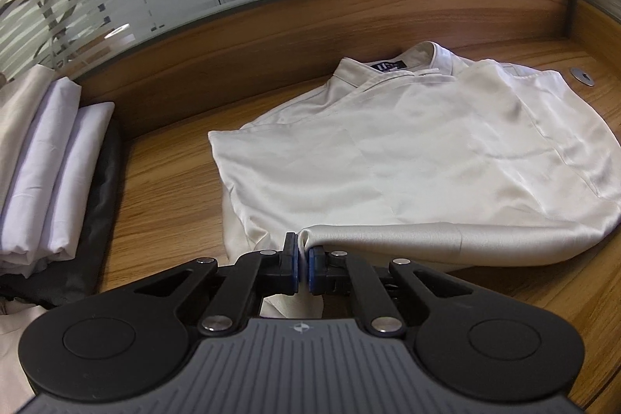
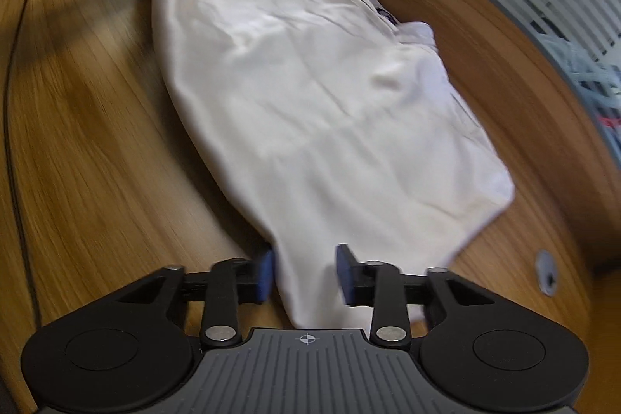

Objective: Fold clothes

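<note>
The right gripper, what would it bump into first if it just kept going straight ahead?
Most likely the white shirt. The right gripper has its jaws open around the shirt's near end, so cloth already lies between them. Going straight on, it would push into more shirt lying on the wooden table.

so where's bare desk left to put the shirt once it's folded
Bare wood lies between the shirt and the folded stack at the desk's left edge, and along the near side of the shirt. The far side is tight: the collar sits close to the wooden back panel.
</note>
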The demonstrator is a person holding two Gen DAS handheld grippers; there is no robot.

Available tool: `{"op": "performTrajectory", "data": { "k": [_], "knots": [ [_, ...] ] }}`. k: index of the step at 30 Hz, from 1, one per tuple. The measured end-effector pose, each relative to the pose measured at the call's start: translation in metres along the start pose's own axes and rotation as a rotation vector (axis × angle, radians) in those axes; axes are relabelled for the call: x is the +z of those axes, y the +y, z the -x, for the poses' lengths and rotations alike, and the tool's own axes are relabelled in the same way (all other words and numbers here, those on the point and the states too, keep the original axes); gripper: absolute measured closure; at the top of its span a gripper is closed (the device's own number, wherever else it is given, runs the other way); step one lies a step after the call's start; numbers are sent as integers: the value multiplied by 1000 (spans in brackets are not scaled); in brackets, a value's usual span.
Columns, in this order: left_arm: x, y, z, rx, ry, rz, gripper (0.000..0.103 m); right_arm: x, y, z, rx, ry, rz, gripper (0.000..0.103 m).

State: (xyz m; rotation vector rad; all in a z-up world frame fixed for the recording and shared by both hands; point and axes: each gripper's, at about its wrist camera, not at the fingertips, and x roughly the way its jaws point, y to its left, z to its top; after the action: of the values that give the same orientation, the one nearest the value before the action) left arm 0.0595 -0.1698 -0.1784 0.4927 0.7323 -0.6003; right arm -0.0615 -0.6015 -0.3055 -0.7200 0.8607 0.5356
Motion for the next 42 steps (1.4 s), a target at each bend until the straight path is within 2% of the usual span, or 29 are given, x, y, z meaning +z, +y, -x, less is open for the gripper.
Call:
{"op": "performTrajectory", "data": {
  "k": [1,2,3,13,15,19,23,30,35,42],
  "knots": [
    [-1,0,2,1,-1,1,99,-3,-2,1,-10,3,10,84],
    [-3,0,3,2,-3,3,99,-5,-5,2,-16,6,14,95],
    [-4,-1,5,3,-4,4,99,-6,-8,4,-17,6,6,98],
    [-28,-5,45,17,-30,6,100,4,-19,41,-19,14,-86,100],
    [-34,-7,58,12,-30,0,100,4,-23,49,-4,23,-139,100],
    [-46,-12,88,-9,-9,-7,100,2,-18,73,27,49,-167,100],
    [-39,-11,105,-21,2,30,100,0,-14,98,62,79,-186,100],
    [-25,-9,133,-39,25,95,100,22,-41,108,31,73,-191,100],
    [16,7,110,-28,67,133,100,48,-74,96,8,62,-167,100],
    [58,24,54,-20,148,112,100,86,-118,39,31,104,-112,100]
  ]
}}
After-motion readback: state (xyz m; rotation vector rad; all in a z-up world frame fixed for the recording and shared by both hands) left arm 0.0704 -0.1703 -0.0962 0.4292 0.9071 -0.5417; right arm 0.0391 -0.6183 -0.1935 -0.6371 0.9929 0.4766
